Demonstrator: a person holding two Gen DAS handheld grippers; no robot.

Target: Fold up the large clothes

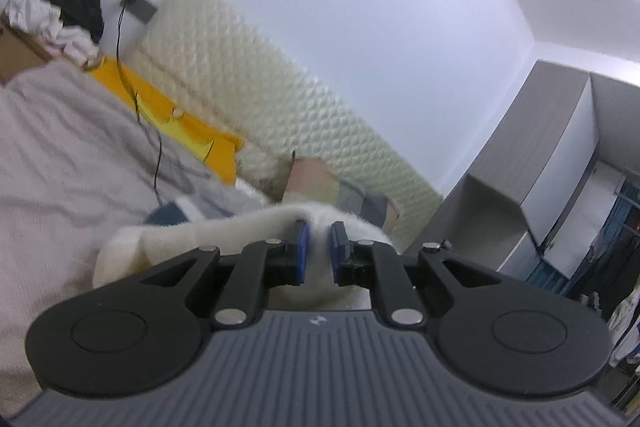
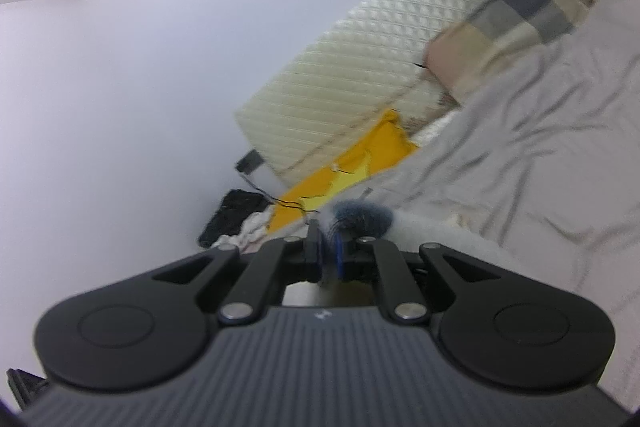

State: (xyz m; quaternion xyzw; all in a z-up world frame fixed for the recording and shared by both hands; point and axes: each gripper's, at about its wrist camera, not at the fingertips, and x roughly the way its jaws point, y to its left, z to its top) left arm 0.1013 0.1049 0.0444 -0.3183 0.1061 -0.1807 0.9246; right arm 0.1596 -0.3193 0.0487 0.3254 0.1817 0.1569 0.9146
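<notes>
Yellow cloth [image 1: 188, 123] beside quilted headboard [image 1: 256, 83], black cable [image 1: 138, 107], perhaps a cardboard box [image 1: 18, 55].

Left wrist view: bed sheet [image 1: 60, 155] fills left. Fleece garment [image 1: 168, 239] lies on it near centre, its edge pinched in the left gripper [image 1: 318, 247]. Headboard [image 1: 248, 91] runs along the wall behind the bed, a cable [image 1: 136, 107] trailing over the sheet. Wardrobe [image 1: 552, 163] far right. Right wrist view: right gripper [image 2: 329, 255] grips another garment edge (blurred); sheet lies right, headboard beyond.
</notes>
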